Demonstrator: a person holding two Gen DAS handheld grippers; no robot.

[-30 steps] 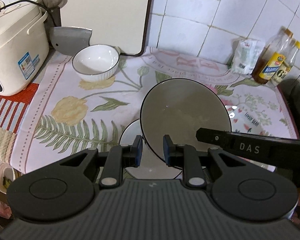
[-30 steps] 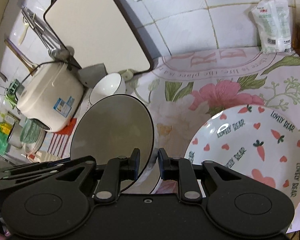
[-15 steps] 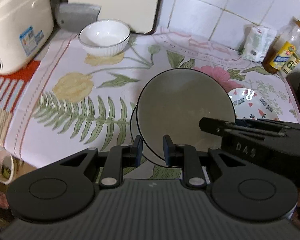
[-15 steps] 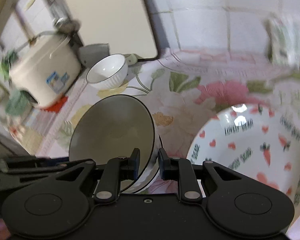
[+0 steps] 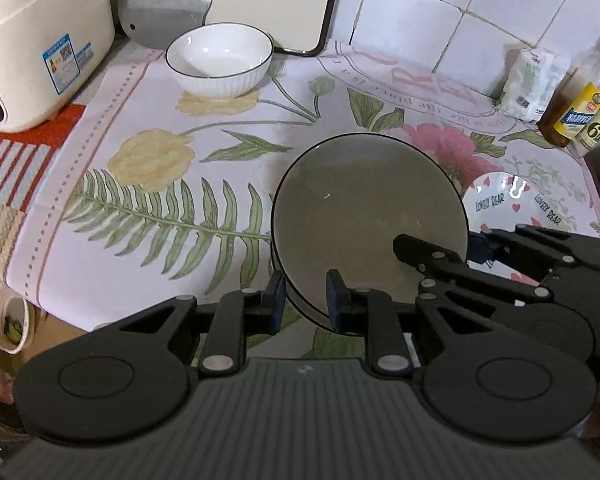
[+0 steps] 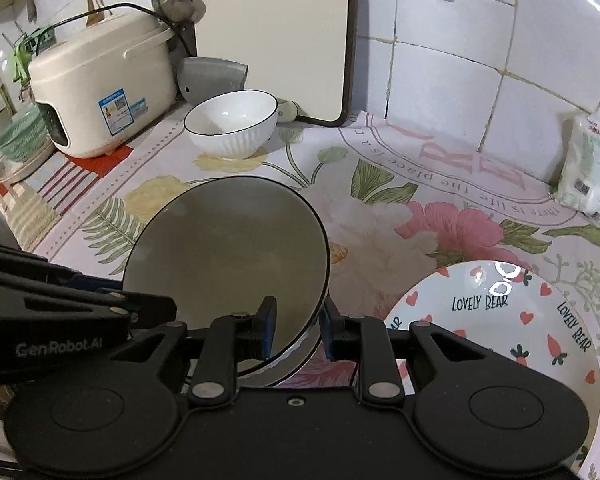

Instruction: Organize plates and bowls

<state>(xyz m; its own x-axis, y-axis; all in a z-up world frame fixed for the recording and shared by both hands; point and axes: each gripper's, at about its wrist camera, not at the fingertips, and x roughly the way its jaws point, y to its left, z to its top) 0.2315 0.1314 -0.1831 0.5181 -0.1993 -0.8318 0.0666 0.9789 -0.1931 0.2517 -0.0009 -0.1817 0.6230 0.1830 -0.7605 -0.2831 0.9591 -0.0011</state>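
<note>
both grippers — left gripper (image 5: 303, 295) and right gripper (image 6: 297, 327) — pinched the grey bowl's (image 6: 228, 256) rim, held above the tablecloth (image 5: 148, 184); white bowl (image 5: 220, 60) and bear plate (image 6: 540, 320) sat apart — stacking looked unfinished.

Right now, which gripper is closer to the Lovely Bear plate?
Right. The right gripper, clamped on the grey plate, sits right beside the Lovely Bear plate; the left gripper grips the grey plate's opposite side, farther away.

Plate (image 5: 364, 216) left of bear dish (image 5: 500, 204) (bowl (image 5: 220, 60) behind)
</note>
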